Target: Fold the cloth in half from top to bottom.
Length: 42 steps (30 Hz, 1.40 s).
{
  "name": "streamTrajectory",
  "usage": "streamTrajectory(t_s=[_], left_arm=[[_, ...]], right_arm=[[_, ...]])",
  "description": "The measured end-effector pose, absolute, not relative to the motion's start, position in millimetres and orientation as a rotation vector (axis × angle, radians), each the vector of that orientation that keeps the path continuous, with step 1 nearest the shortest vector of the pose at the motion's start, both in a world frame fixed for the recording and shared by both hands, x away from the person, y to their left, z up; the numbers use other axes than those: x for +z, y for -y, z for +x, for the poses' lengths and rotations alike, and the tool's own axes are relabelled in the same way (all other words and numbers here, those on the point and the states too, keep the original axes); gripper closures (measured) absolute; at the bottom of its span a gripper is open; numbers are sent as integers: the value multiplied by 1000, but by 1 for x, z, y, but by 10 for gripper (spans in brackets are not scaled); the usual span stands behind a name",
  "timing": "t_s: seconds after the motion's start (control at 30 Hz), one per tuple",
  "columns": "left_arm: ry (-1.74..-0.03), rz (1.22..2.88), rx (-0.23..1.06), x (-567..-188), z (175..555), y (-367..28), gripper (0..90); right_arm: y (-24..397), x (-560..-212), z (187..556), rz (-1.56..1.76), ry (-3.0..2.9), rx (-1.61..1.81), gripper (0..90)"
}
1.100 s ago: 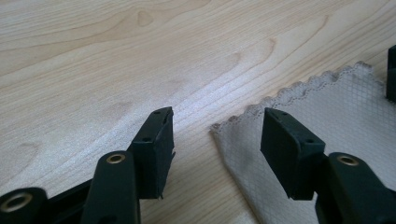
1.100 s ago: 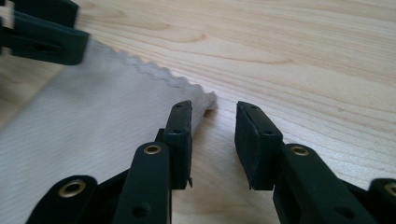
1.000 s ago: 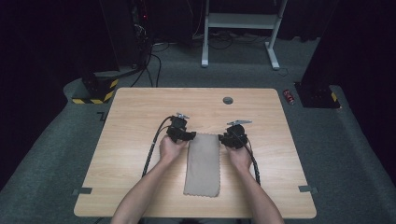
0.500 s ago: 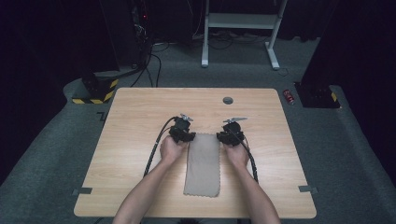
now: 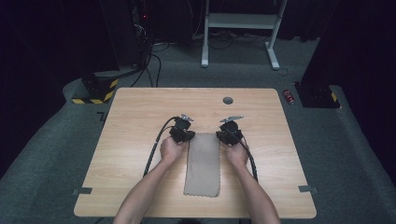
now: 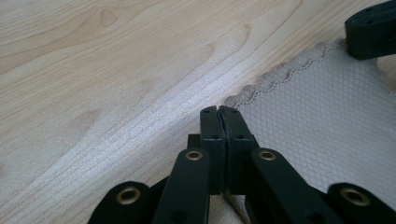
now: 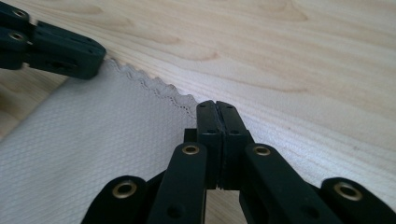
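Note:
A beige cloth point(image 5: 203, 163) with scalloped edges lies folded lengthwise on the wooden table point(image 5: 140, 116), running from mid-table toward the person. My left gripper point(image 5: 183, 133) is at its far left corner and my right gripper point(image 5: 229, 133) at its far right corner. In the left gripper view the jaws of the left gripper point(image 6: 219, 109) have just been closing and now meet over the corner of the cloth point(image 6: 327, 116). The right gripper view shows the same for the right gripper point(image 7: 216, 105), pinching the corner of the cloth point(image 7: 93, 140). Each view shows the other gripper point(image 6: 371, 28) point(image 7: 60, 51) at the opposite corner.
A round cable hole point(image 5: 228, 100) sits near the table's far edge. A red can point(image 5: 290, 95) lies on the carpet at the back right, and a white stand point(image 5: 243, 21) is behind the table. Tape marks point(image 5: 81, 191) point(image 5: 306, 189) flank the front corners.
Both pairs of jaws have closed at the cloth's far corners. The right gripper has edged slightly inward toward the cloth; the left hand has stayed put.

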<state>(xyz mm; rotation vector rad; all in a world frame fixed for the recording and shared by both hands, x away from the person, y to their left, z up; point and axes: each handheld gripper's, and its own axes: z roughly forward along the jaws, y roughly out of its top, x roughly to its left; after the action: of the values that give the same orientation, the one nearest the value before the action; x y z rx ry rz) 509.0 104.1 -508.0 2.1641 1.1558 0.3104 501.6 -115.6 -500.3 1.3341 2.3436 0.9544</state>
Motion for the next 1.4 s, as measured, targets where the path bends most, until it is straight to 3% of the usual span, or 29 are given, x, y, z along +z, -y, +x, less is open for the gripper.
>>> streamTrajectory(t_s=[0.97, 1.4], left_arm=[[-1157, 1952, 287, -458, 519, -126, 890], [-1115, 2018, 249, -473, 503, -127, 889]], right_arm=[[112, -451, 513, 1273, -2275, 1017, 896], [118, -467, 497, 1258, -2326, 1054, 896]])
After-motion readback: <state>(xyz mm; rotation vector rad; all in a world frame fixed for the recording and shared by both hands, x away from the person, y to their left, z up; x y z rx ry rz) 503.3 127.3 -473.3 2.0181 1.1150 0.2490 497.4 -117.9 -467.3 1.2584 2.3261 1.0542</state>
